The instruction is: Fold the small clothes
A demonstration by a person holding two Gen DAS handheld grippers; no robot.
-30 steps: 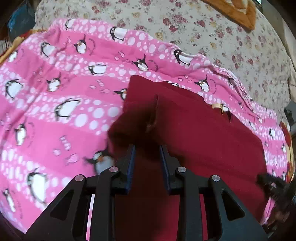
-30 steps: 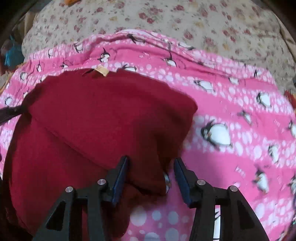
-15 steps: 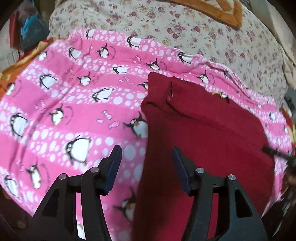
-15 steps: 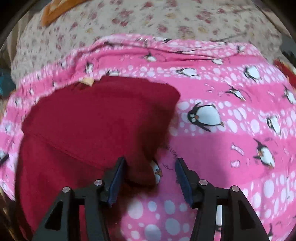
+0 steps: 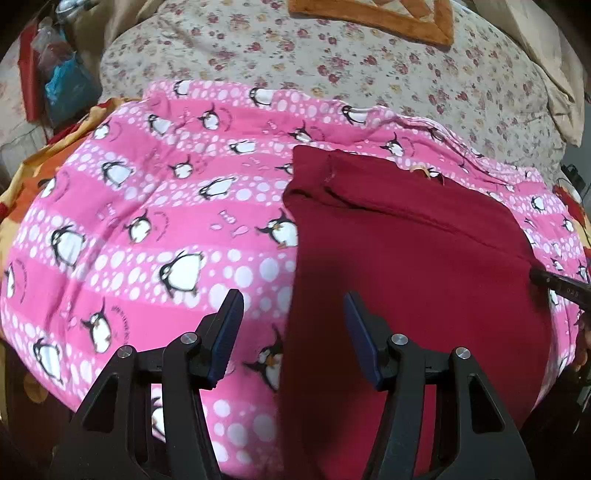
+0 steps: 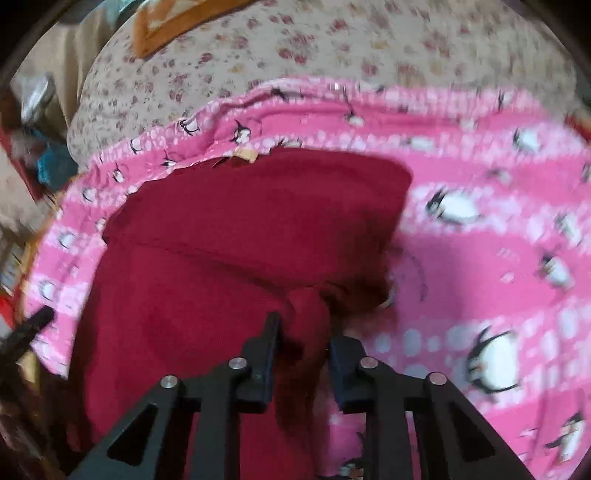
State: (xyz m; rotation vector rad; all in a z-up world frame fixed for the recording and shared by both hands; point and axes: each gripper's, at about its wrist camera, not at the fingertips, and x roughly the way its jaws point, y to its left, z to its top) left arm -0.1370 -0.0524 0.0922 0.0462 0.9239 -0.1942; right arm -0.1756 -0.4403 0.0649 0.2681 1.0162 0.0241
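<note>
Pink penguin-print blanket (image 5: 155, 236) spread flat, white dots and black-and-white penguins in bands; far edge rumpled into a ridge. Beneath and beyond it, a beige floral bedsheet (image 5: 369, 70) with small red roses covers the bed. Orange-bordered quilted cloth (image 5: 373, 18) lies at the far end of the bed. Yellow-orange patterned fabric (image 5: 40, 166) shows at the blanket's left edge. Off the bed, far left: blue plastic bag (image 5: 66, 88) among clutter, beside a red upright object (image 5: 27, 70).
</note>
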